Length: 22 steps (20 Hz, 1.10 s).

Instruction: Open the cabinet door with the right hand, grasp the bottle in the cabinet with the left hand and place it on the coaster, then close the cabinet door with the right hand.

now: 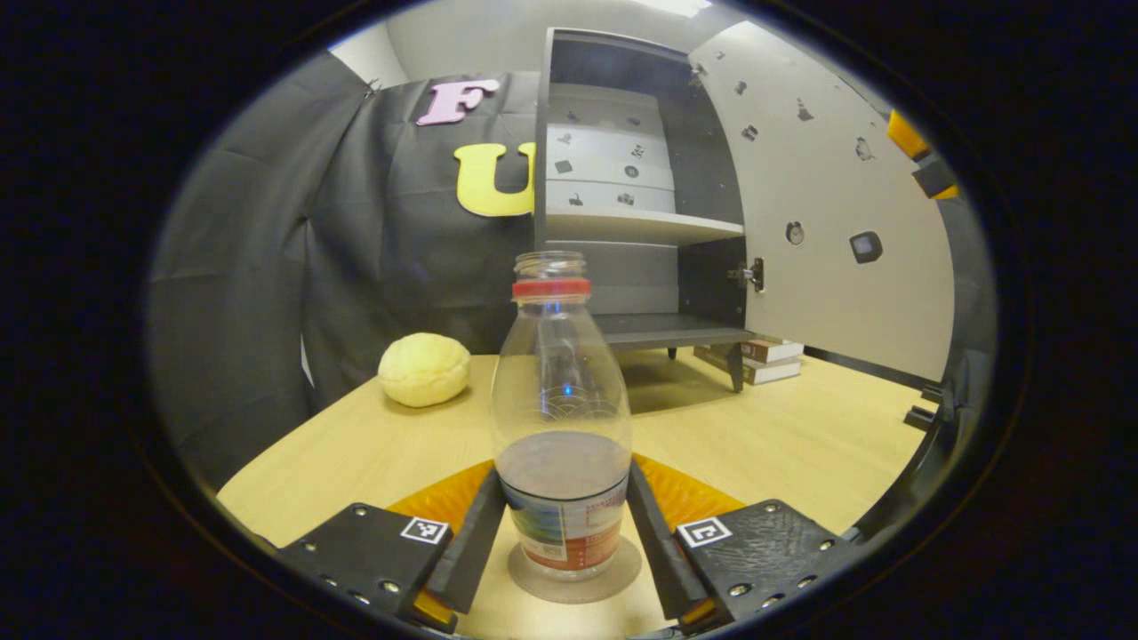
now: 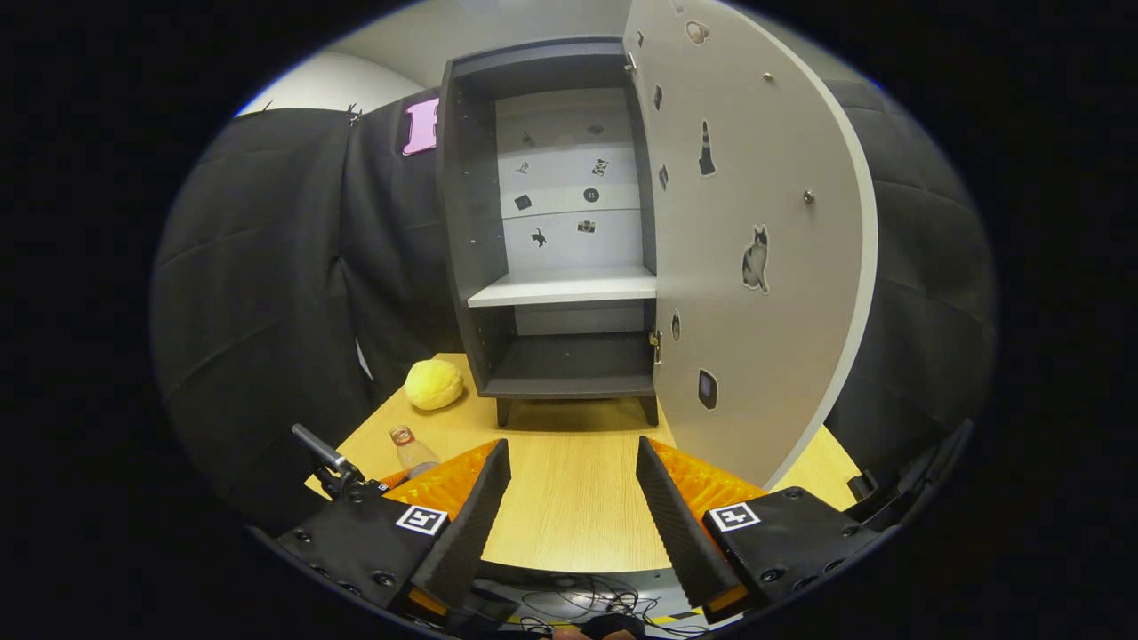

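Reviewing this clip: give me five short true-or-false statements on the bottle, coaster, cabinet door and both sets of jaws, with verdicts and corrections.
1. The bottle stands upright on the coaster. True.
2. The cabinet door is closed. False: it stands wide open.
3. The left gripper has a finger on each side of the bottle's lower part. True.
4. The right gripper holds the bottle. False: its jaws are open and empty.
5. The bottle has its cap on. False: the neck is open, bearing just a red ring.
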Tool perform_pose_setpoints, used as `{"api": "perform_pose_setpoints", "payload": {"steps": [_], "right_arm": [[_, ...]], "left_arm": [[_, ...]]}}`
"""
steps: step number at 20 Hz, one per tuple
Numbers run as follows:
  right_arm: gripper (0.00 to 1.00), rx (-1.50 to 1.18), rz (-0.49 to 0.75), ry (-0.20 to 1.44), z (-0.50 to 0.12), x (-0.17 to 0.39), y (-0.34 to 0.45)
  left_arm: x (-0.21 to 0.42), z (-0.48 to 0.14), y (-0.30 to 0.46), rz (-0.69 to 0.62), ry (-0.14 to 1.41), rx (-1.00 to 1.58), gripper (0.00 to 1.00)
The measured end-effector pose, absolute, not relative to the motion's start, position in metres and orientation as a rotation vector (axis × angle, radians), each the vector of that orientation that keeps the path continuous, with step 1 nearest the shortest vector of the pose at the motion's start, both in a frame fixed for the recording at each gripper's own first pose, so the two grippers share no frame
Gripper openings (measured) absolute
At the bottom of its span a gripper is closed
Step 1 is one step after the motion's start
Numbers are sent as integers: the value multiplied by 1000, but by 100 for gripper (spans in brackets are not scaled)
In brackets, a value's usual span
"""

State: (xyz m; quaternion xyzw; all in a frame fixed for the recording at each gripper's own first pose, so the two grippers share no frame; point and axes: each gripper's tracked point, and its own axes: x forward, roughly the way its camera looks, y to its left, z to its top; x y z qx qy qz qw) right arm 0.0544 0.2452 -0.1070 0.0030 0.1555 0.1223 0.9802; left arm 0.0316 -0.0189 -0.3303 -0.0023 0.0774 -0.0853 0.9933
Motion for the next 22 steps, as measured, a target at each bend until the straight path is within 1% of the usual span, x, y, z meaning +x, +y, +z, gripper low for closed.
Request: {"api": "perform_pose_setpoints", "payload": {"steps": [1,2,3,4,6,7,9,10,11,12,15,18,22], "right_arm": [[92,4,247,311,-106,54,245],[92,5,244,310,-106,53,245],[92,8,241,309,-105,53,244],[92,13,239,307,-104,53,244],[92,19,234,300,-102,52,244],[92,21,232,295,-100,51,243],[92,25,229,284,-97,50,243],[92,27,230,279,-96,50,244],[92,27,230,272,-94,49,244],[92,26,230,266,-93,48,245],[91,29,227,247,-86,43,244],[91,40,211,212,-71,39,237],[91,42,154,174,-50,30,211]], "left_arm": [[32,-334,-22,-183,167,-22,78],[29,-331,-23,-189,175,-35,80],[27,-333,-23,-190,178,-41,84],[26,-335,-22,-189,190,-41,87],[20,-336,-18,-181,210,-42,87],[18,-332,-18,-185,208,-52,89],[13,-323,-19,-195,204,-61,89],[10,-320,-20,-199,207,-58,87],[6,-316,-18,-194,208,-63,87],[2,-312,-17,-189,208,-71,89],[-16,-296,-8,-171,225,-103,89],[-33,-244,6,-174,168,-113,89],[-54,-166,29,-156,72,-135,89]]}}
